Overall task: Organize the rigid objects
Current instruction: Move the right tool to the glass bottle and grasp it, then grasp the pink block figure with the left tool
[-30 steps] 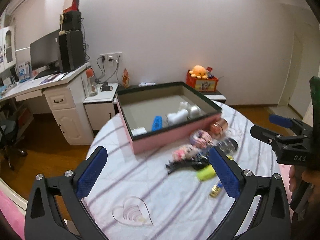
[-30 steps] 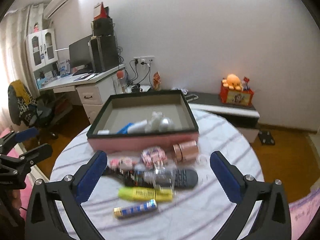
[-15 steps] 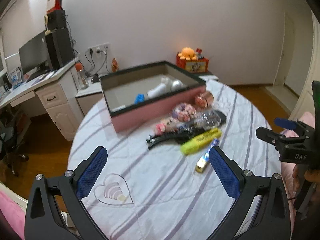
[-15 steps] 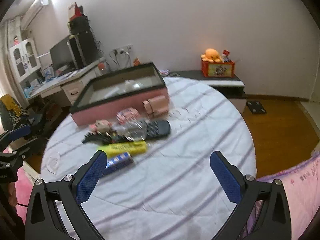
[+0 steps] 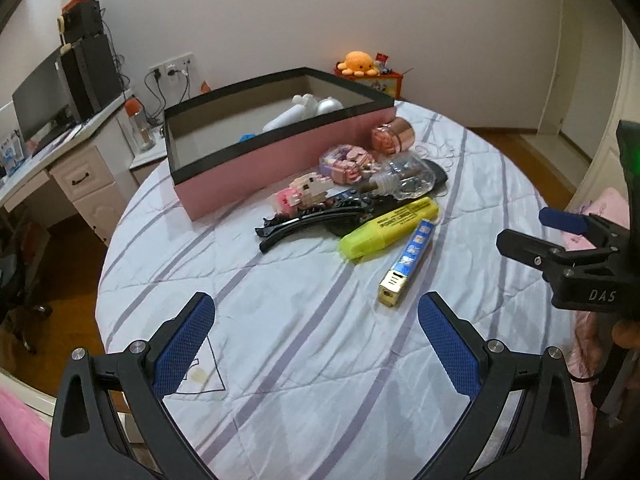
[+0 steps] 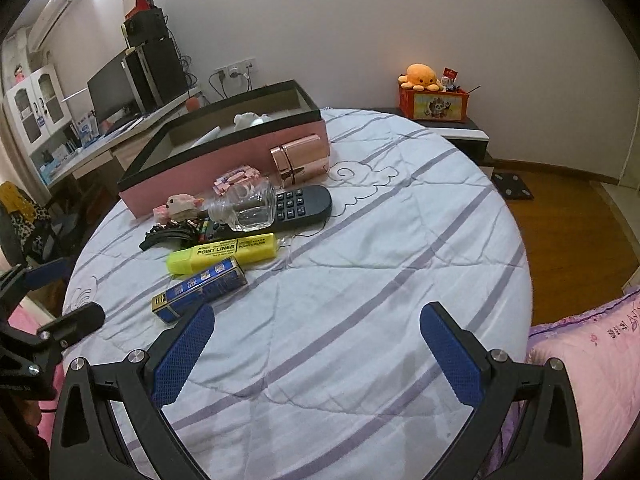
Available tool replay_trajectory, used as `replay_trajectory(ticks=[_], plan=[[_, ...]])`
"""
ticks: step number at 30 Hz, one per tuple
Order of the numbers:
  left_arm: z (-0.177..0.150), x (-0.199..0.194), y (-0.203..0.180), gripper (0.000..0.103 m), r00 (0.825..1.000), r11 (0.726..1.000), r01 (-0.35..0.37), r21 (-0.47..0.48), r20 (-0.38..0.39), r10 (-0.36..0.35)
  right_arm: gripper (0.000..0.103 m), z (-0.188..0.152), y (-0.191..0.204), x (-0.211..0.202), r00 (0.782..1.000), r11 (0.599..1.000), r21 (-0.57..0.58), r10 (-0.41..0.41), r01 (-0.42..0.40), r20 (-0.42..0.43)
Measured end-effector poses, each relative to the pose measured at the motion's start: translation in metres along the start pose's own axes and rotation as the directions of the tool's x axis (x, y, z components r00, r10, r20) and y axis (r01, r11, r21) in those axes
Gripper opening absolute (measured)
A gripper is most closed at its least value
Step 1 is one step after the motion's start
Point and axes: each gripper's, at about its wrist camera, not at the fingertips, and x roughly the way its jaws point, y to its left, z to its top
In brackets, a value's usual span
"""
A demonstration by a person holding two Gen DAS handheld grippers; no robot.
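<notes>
A bedroom corner around a round table (image 6: 360, 240)

The table, under a white cloth with lilac stripes, stands on a brown wood floor (image 6: 568, 232) before a plain white wall (image 6: 340, 20). Left of the table runs a white desk (image 5: 84, 168) with drawers, carrying a monitor (image 6: 110, 92) and black speakers (image 6: 158, 72); a socket (image 6: 234, 70) sits on the wall behind. Behind the table, a low shelf (image 6: 460, 128) holds an orange plush (image 6: 422, 76) on a red box (image 6: 434, 106). Pink bedding (image 6: 592, 360) lies right.

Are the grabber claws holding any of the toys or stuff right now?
No, nothing is held. The left gripper and the right gripper are both wide open above the bedsheet, and the yellow highlighter and other things lie untouched by the pink box.
</notes>
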Motion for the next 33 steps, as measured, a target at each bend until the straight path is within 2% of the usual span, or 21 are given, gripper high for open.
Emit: replay_trajectory(ticks=[6, 11, 14, 17, 22, 23, 24, 28, 30, 33], plan=[[0.003, 0.008, 0.016, 0.103, 1.000, 0.999, -0.016, -0.031, -0.007, 0.016, 0.103, 0.014, 0.010, 0.010, 1.000, 1.000, -0.024, 0.020, -0.019, 0.022], [0.005, 0.018, 0.028, 0.103, 0.999, 0.998, -0.024, -0.053, -0.022, 0.023, 0.103, 0.034, 0.033, 0.027, 0.999, 0.993, -0.120, 0.016, -0.011, 0.043], [0.006, 0.024, 0.032, 0.103, 0.999, 0.998, -0.032, -0.055, -0.033, 0.030, 0.102, 0.044, 0.046, 0.045, 1.000, 0.984, -0.177, 0.010, -0.007, 0.015], [0.007, 0.028, 0.035, 0.103, 0.999, 0.998, -0.030, -0.055, -0.042, 0.027, 0.097, 0.051, 0.054, 0.060, 1.000, 0.977, -0.213, 0.011, -0.011, -0.004], [0.012, 0.034, 0.042, 0.103, 0.999, 0.997, -0.014, -0.076, -0.040, 0.011, 0.094, 0.061, 0.057, 0.082, 0.999, 0.976, -0.216, 0.020, -0.027, -0.035], [0.014, 0.035, 0.043, 0.103, 0.999, 0.996, -0.007, -0.086, -0.041, 0.004, 0.087, 0.062, 0.058, 0.084, 0.999, 0.975, -0.220, 0.022, -0.031, -0.040], [0.016, 0.037, 0.044, 0.103, 0.999, 0.995, 0.000, -0.096, -0.043, -0.004, 0.073, 0.062, 0.059, 0.086, 0.999, 0.974, -0.224, 0.026, -0.035, -0.044], [0.025, 0.048, 0.043, 0.103, 0.998, 0.993, 0.025, -0.120, -0.056, -0.032, 0.064, 0.060, 0.059, 0.088, 0.999, 0.967, -0.253, 0.008, -0.016, -0.035], [0.031, 0.053, 0.039, 0.103, 0.998, 0.993, 0.031, -0.113, -0.055, -0.038, 0.064, 0.059, 0.051, 0.084, 0.999, 0.972, -0.229, 0.037, -0.043, -0.030], [0.039, 0.060, 0.033, 0.103, 0.998, 0.994, 0.035, -0.108, -0.056, -0.041, 0.064, 0.057, 0.036, 0.076, 0.999, 0.981, -0.193, 0.035, -0.034, -0.001]])
